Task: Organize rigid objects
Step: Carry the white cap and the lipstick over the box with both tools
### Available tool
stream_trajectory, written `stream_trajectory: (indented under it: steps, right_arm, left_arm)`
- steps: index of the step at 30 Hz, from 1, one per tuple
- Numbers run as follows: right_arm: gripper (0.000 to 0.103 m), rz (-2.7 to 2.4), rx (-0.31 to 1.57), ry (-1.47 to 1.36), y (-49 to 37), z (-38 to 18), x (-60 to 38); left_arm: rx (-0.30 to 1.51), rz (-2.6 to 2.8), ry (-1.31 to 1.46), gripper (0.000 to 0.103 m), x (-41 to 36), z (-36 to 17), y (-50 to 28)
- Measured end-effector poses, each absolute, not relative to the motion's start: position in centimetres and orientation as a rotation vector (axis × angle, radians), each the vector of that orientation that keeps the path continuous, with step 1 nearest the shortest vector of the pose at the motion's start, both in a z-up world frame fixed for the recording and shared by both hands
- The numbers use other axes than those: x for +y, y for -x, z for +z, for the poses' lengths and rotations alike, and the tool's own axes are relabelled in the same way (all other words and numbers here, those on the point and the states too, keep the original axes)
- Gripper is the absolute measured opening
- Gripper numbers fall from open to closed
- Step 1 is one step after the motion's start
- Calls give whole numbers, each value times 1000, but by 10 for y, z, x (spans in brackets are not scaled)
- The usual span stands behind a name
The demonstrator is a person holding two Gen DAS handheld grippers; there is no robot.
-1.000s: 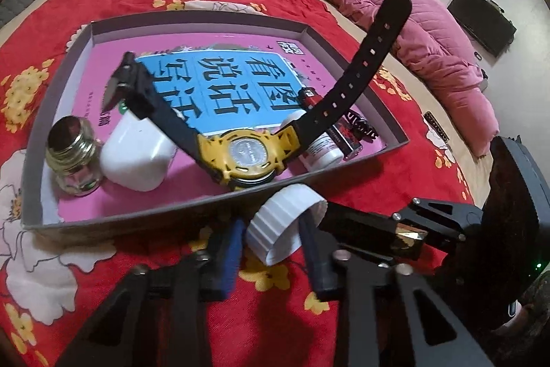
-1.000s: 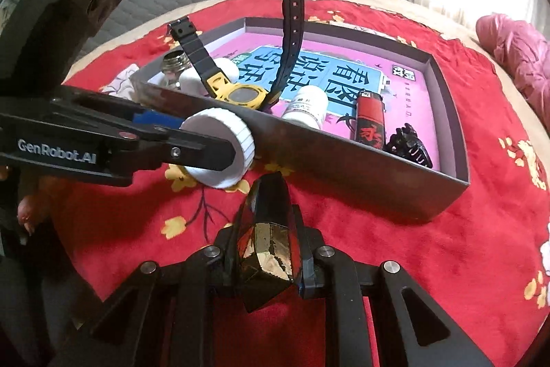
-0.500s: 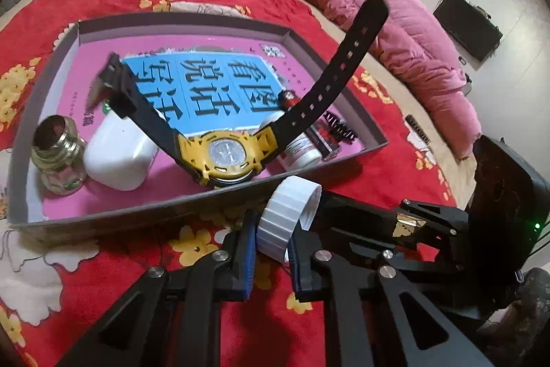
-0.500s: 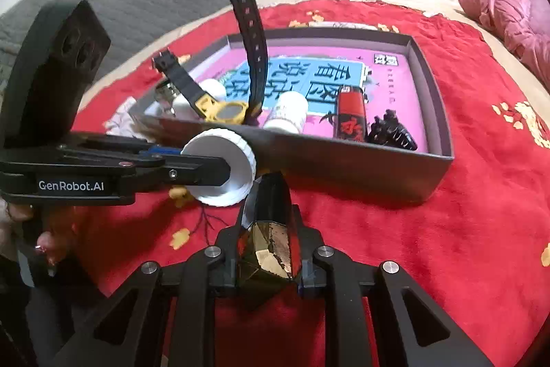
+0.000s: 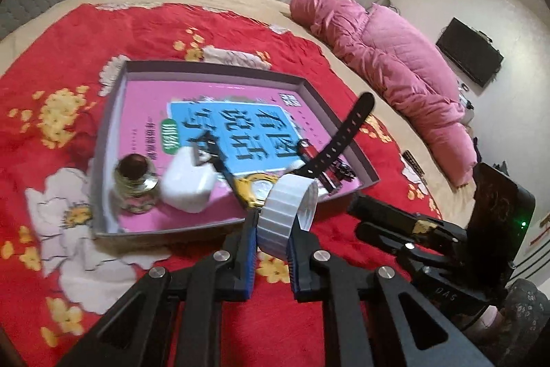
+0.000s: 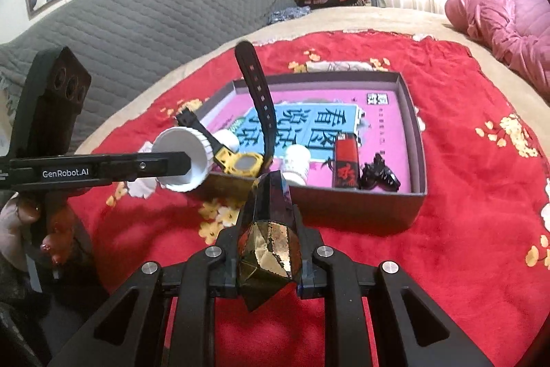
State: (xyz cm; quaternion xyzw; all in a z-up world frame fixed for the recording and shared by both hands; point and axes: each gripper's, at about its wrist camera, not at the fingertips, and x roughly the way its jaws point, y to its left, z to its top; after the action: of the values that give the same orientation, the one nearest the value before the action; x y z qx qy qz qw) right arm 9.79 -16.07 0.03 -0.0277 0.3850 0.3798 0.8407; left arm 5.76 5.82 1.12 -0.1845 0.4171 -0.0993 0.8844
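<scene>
White ribbed cap [image 5: 287,215] sits clamped between my left gripper's [image 5: 271,241] blue pads, held above the red floral blanket [image 5: 144,33] just short of the shallow grey box's [image 5: 220,67] near wall. My right gripper [image 6: 266,229] is closed on a faceted black-and-gold piece [image 6: 268,243], whose long axis runs along the fingers toward the same wall. Both loads lie on the near side of the box, so I judge the coming move is forward over that wall. Behind it, left to right: a small glass bottle [image 5: 135,184], a white case [image 5: 189,181], a yellow watch [image 6: 242,162] with its strap [image 6: 257,92] standing up, a white pill bottle [image 6: 295,165], a red lighter [image 6: 345,164] and a black clip [image 6: 380,176]. The upright strap stands closest to the cap's path.
</scene>
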Motion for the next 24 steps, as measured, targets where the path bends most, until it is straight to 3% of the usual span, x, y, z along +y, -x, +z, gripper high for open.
stream_trajectory:
  steps: [24]
  right_arm:
    - [20,681,747,32,-115,24,-165]
  left_arm:
    - [818,-24,401,15,110,10,-58]
